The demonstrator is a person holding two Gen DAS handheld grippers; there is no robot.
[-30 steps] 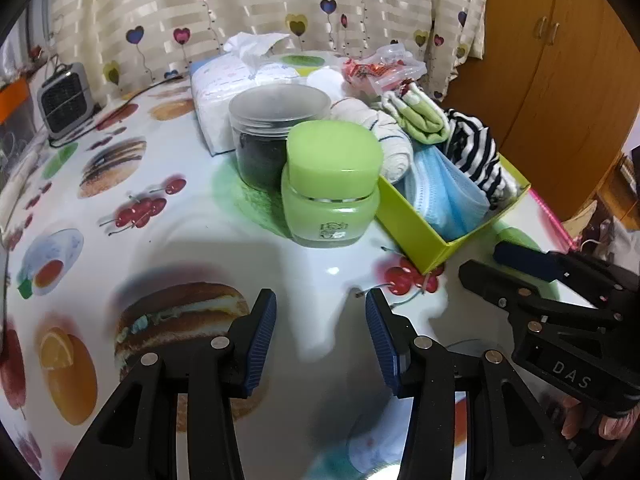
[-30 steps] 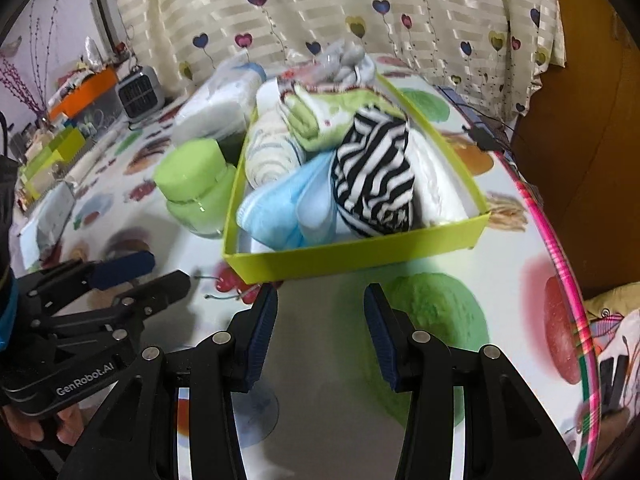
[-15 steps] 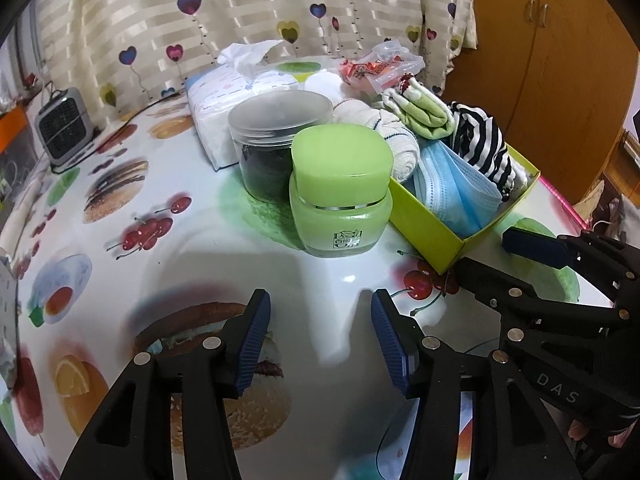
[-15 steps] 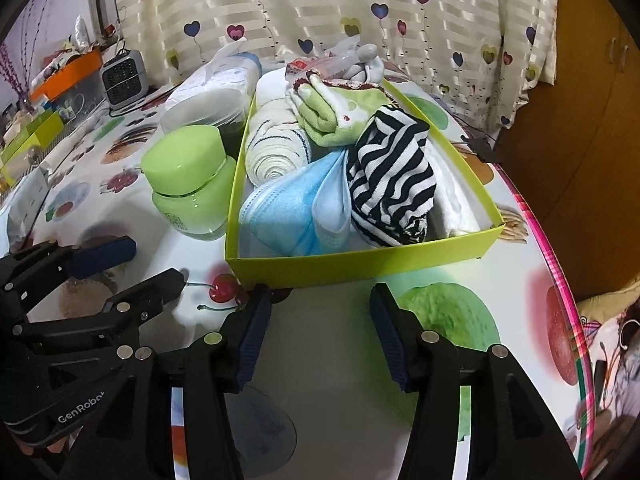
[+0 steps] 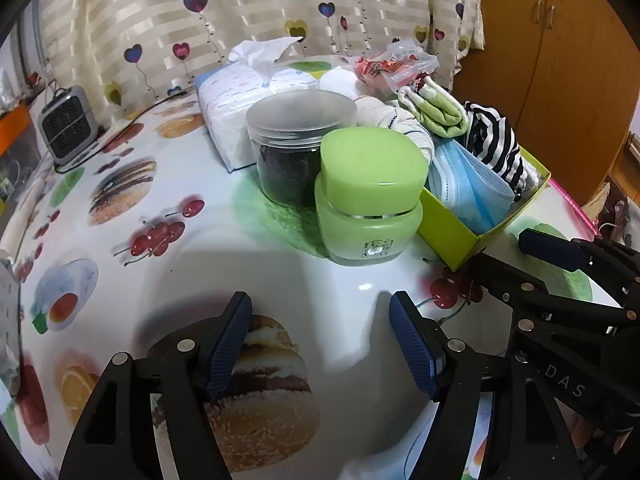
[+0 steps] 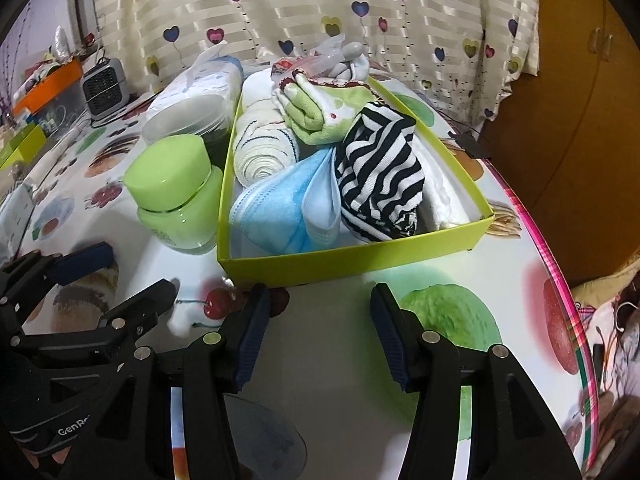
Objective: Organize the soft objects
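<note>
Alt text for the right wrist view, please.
A lime green box on a fruit-print table holds rolled cloths, a striped sock and blue face masks. The right tool hangs empty before it.

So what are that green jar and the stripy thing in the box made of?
Green jar: looks like frosted glass or thick plastic, with a glossy plastic lid that catches highlights. Stripy thing: soft knitted fabric, judging by its ribbed texture and folds. Box: matte card, apparently.
</note>
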